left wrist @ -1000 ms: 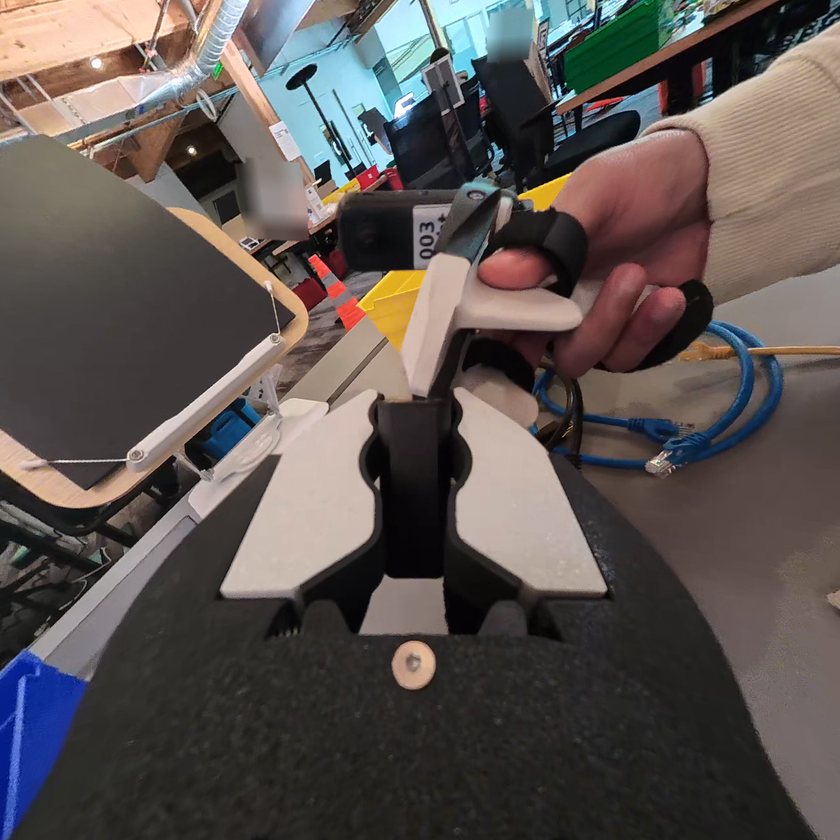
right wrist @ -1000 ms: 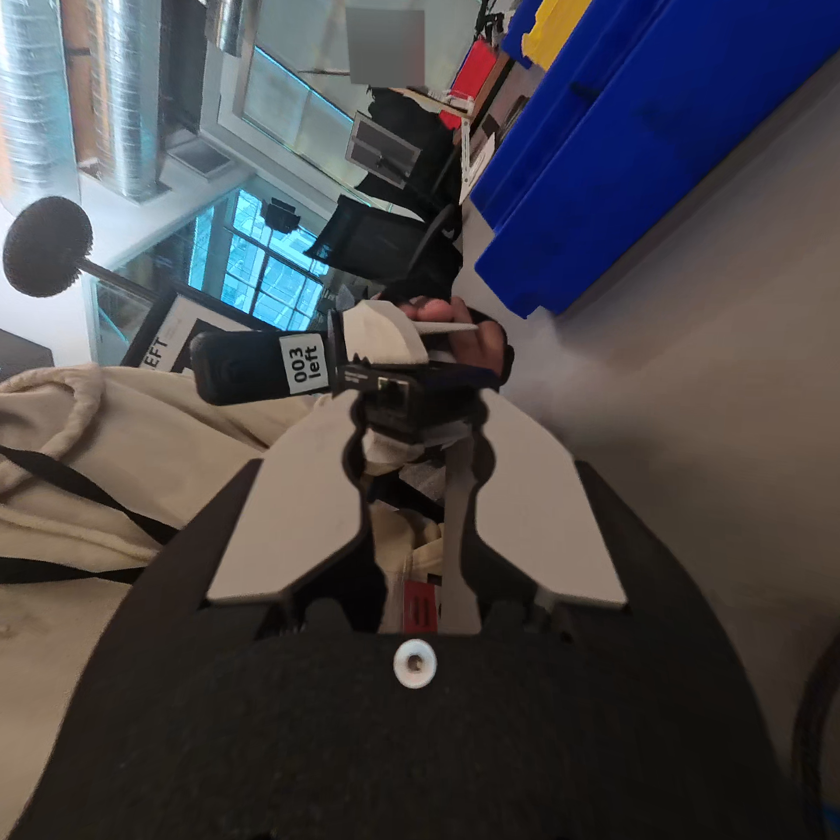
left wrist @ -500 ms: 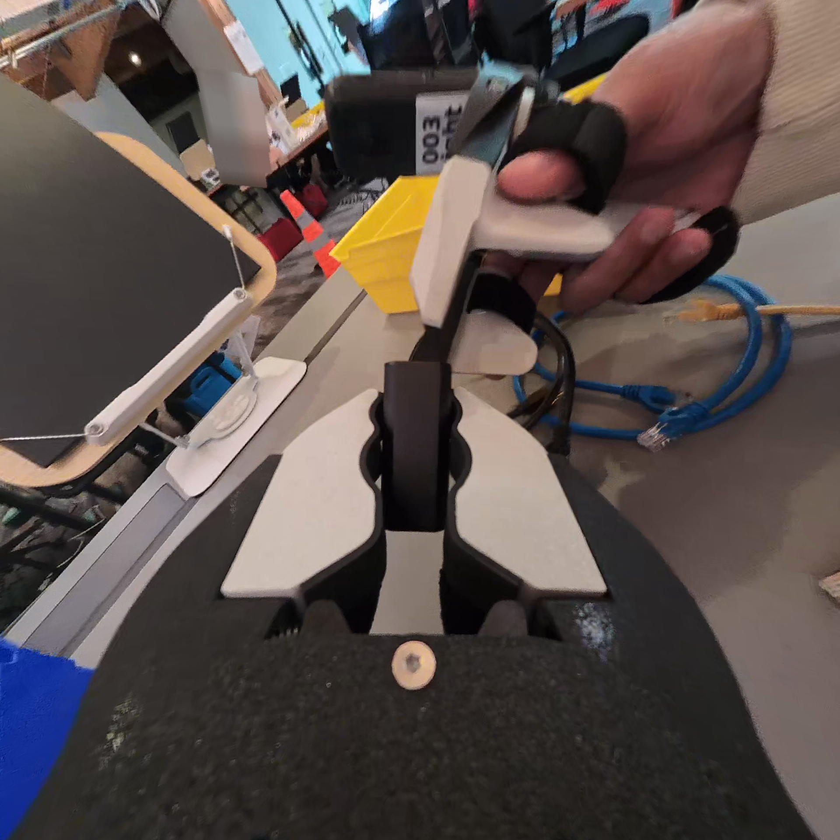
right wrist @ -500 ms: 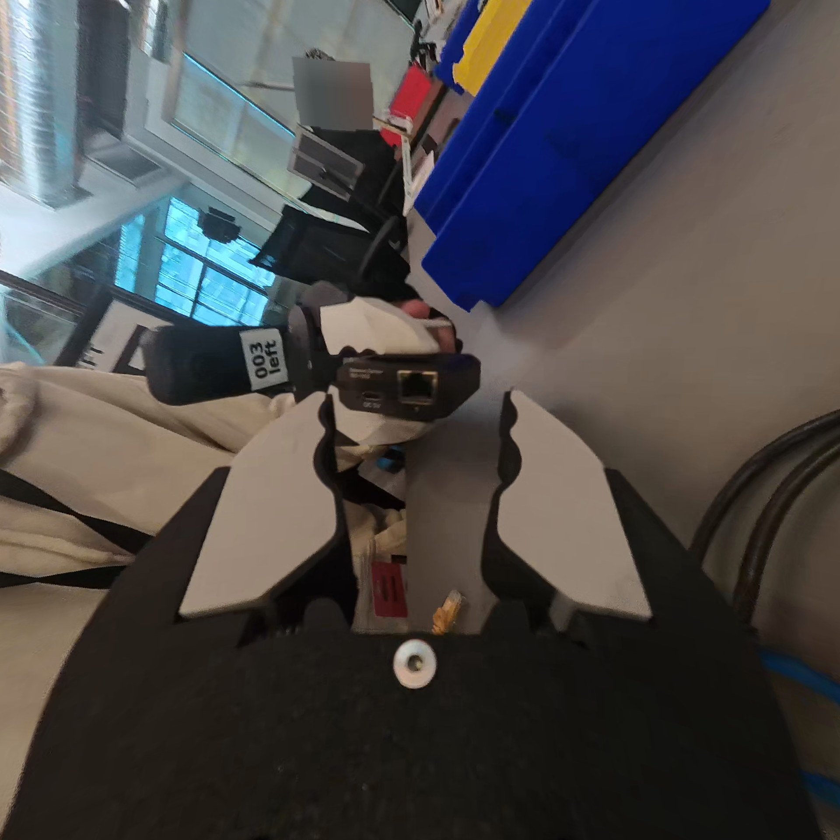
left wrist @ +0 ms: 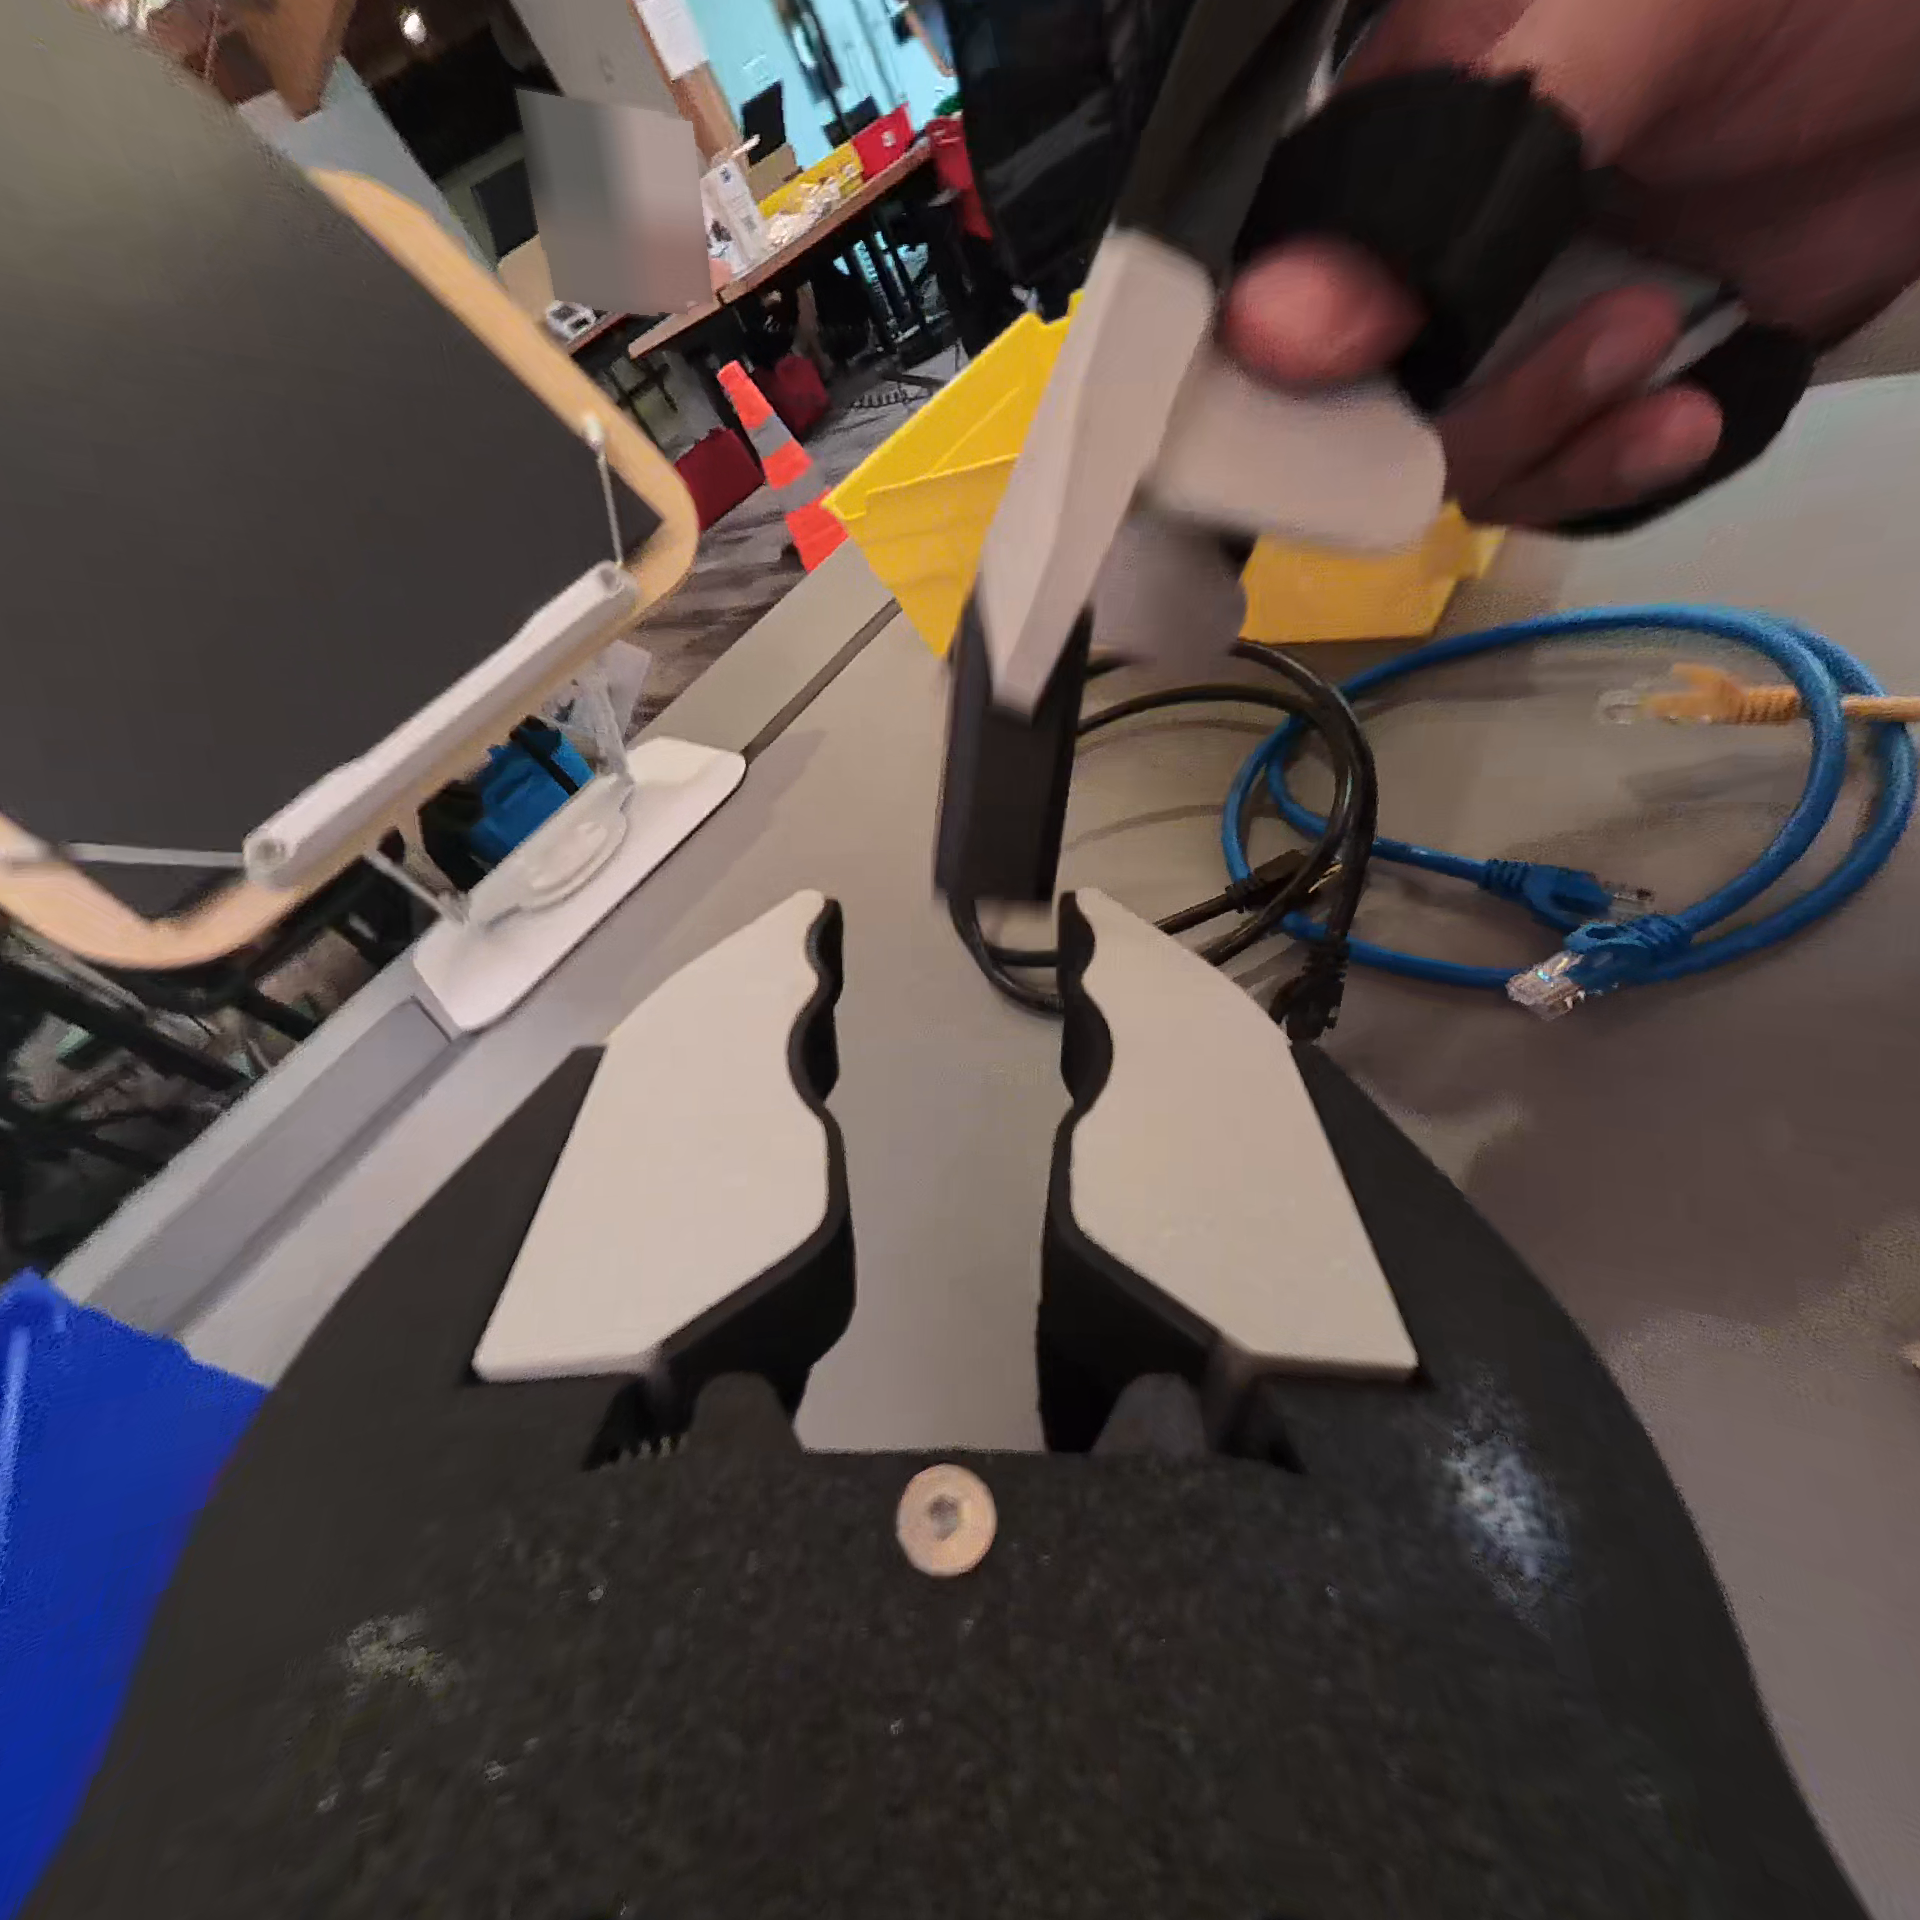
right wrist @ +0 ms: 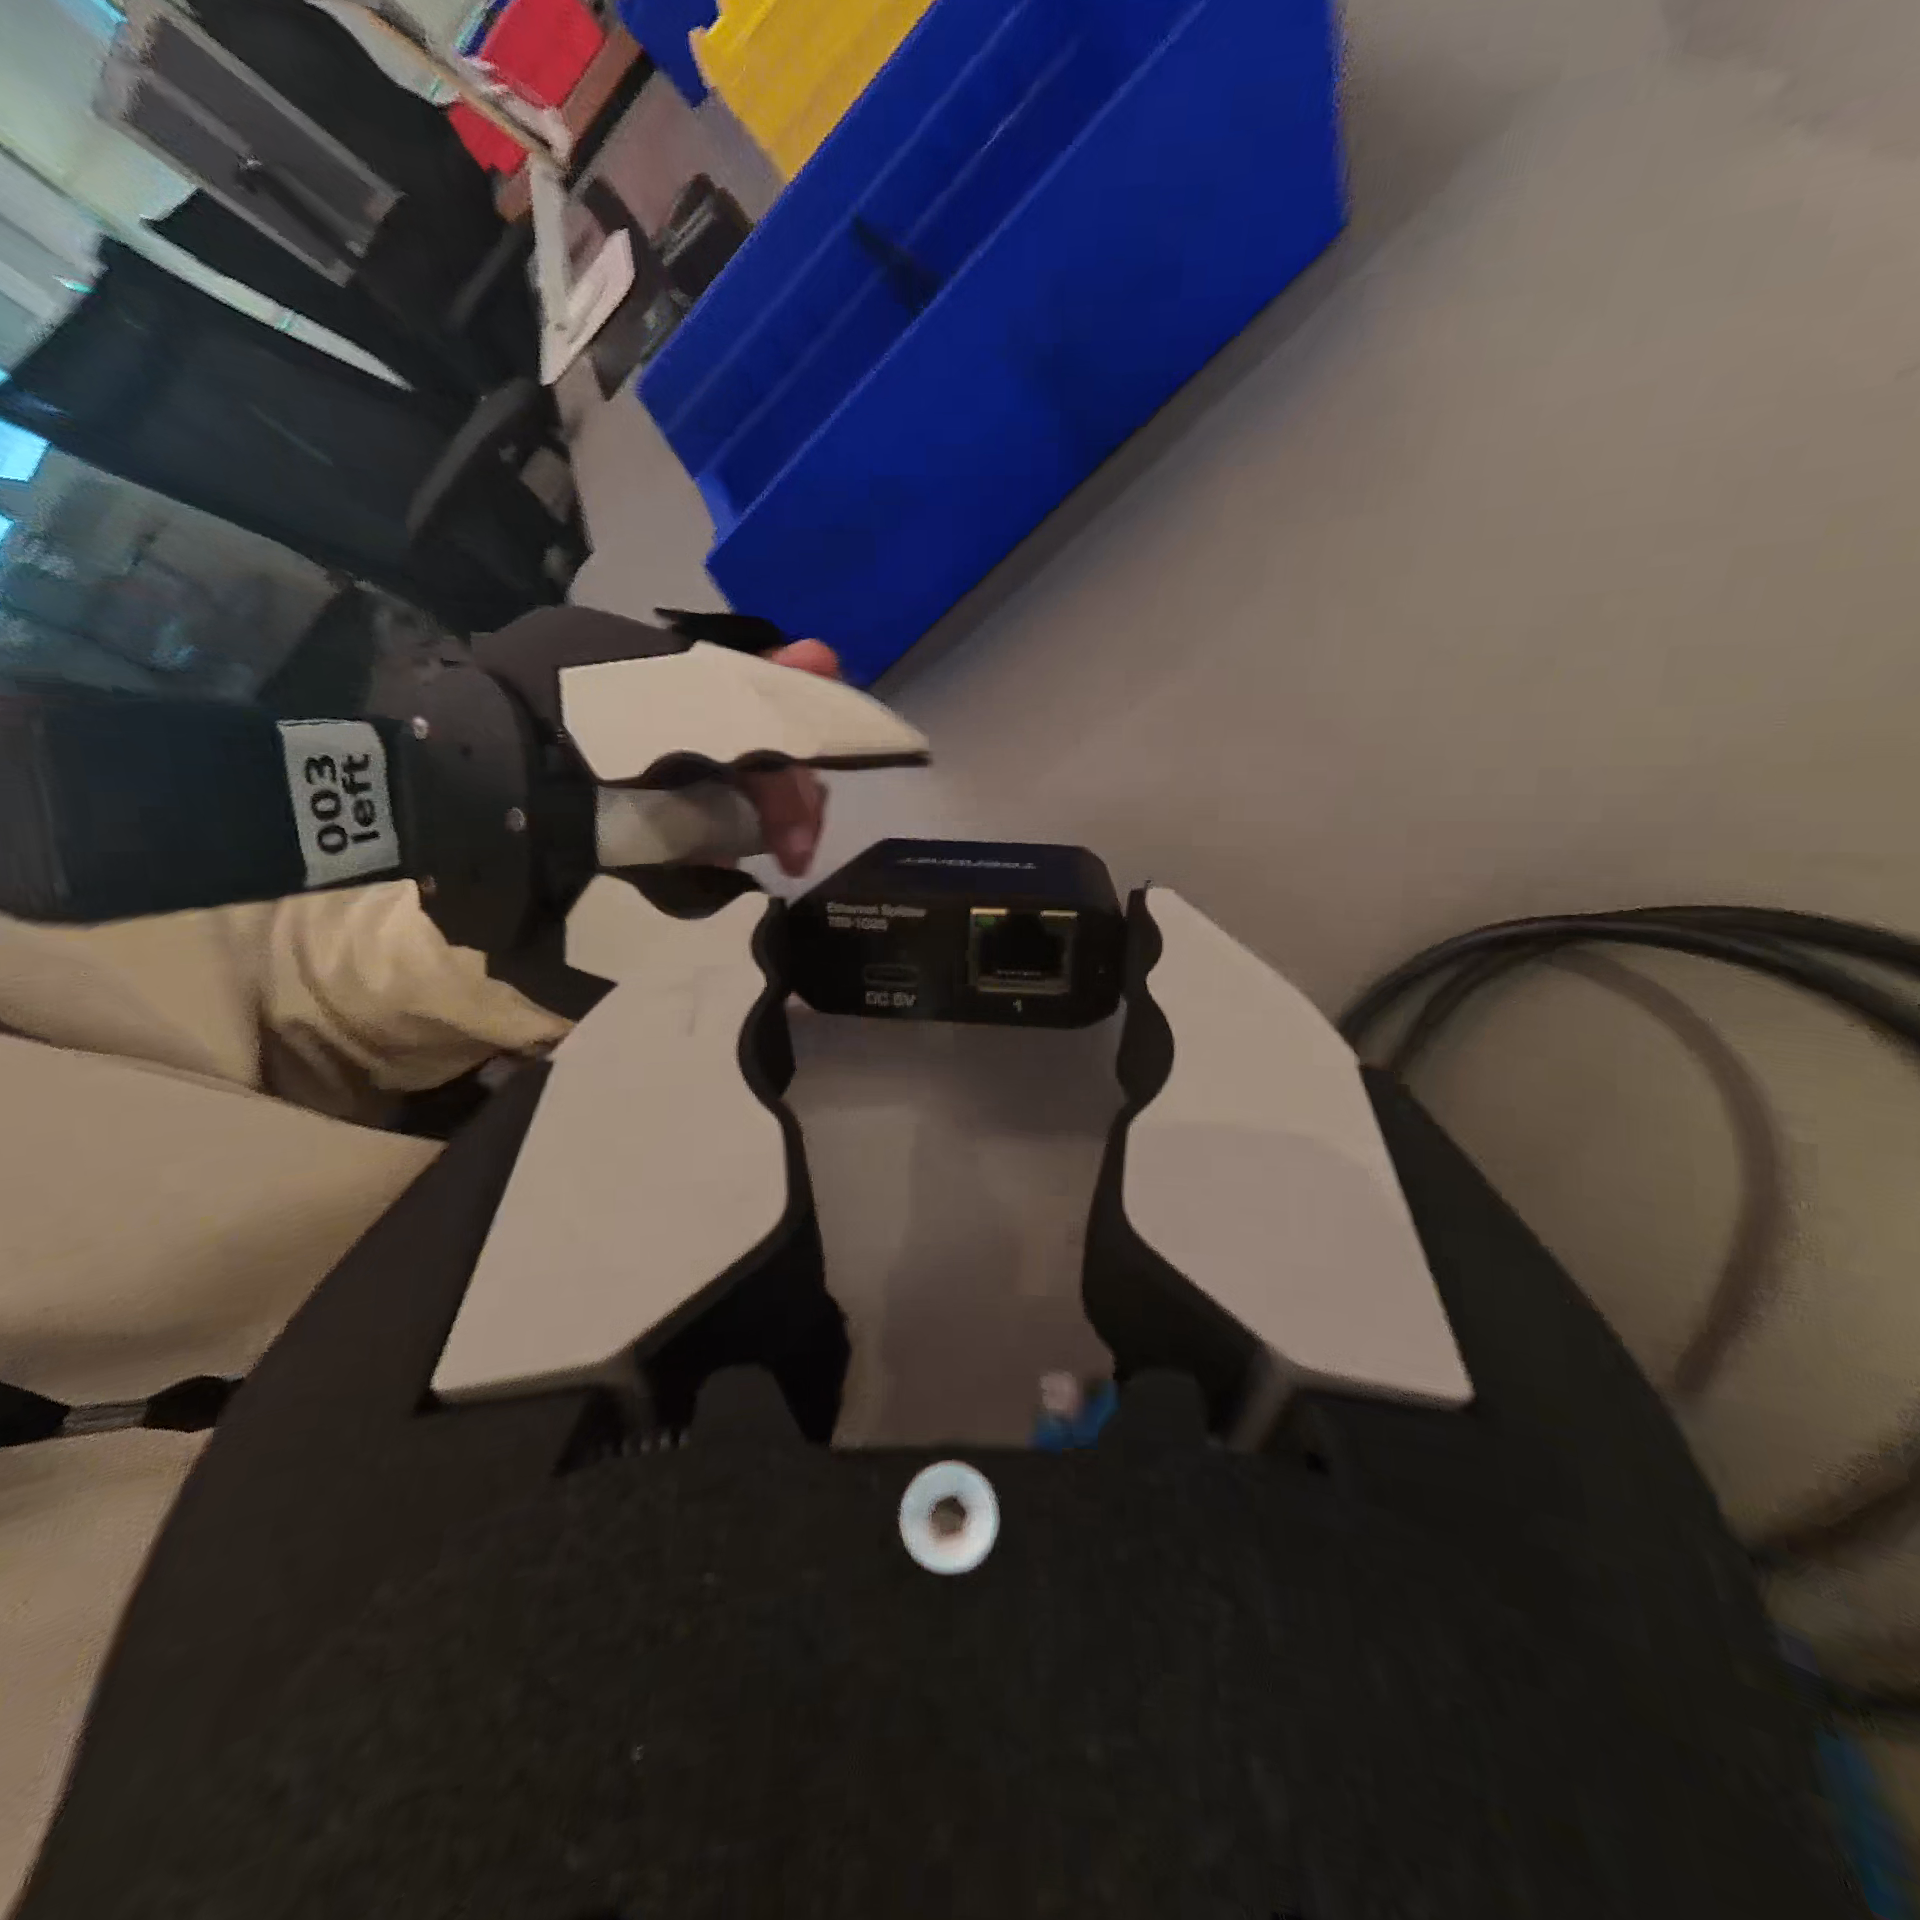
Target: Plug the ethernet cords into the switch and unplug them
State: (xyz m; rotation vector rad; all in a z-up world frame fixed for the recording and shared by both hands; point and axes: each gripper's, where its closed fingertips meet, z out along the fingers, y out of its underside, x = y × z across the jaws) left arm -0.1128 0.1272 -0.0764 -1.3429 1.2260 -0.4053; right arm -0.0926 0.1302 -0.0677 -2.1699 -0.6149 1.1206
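Between right gripper (right wrist: 951, 966) fingertips: switch (right wrist: 956, 951) clamped, port facing the camera for plugging
Left gripper (left wrist: 945, 956): jaws apart, empty
Table's (left wrist: 1558, 1195) far side: blue ethernet cords (left wrist: 1579, 904) lying loose; unplugged

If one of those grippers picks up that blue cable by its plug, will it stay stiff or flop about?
Probably floppy: the blue cable lies in loose loops on the grey table, so most of it would likely dangle and drag. It looks thin, so probably light. Its small clear plug seems smooth and might slip or twist between flat fingers.
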